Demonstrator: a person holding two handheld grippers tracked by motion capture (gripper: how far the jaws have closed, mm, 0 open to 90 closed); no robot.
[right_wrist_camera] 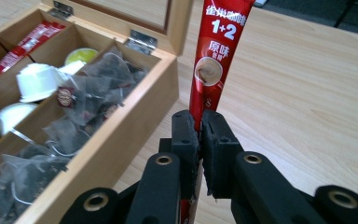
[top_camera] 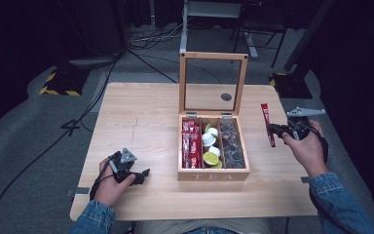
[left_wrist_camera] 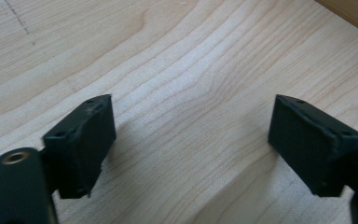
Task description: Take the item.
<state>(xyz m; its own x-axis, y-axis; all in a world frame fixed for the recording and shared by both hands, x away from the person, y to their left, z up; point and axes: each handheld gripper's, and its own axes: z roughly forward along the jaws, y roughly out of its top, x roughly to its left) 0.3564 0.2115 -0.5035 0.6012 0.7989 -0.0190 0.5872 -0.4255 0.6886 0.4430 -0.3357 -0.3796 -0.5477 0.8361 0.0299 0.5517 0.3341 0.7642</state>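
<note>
Your right gripper (right_wrist_camera: 199, 122) is clamped on a slim red coffee-mix stick (right_wrist_camera: 214, 56), held upright just beside the box's right wall, above the table (top_camera: 141, 117). It shows a coffee cup picture, white Chinese characters and "1+2". Your left gripper (left_wrist_camera: 191, 140) rests spread and empty on the wood. Farther on, the wooden tea box (top_camera: 213, 174) reads "TEA", lid open.
</note>
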